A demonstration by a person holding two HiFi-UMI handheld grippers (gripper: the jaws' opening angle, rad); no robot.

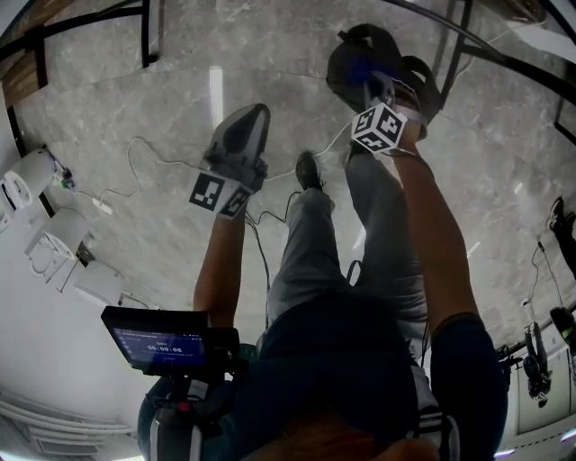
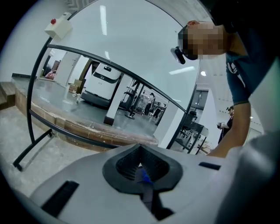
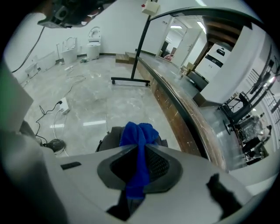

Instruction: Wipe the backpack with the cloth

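The dark backpack lies on the marble floor ahead of my feet. My right gripper points steeply down over it, shut on the blue cloth. In the right gripper view the cloth bunches out past the jaws, with the backpack just beneath it. My left gripper hovers apart to the left of the backpack, over bare floor, touching nothing. In the left gripper view its jaws stand shut; a small blue fleck shows low between them and I cannot tell what it is.
White toilets and cables line the floor at the left. A black metal rack frame stands behind. A long brown-edged counter runs past the backpack. My legs and one shoe are between the grippers.
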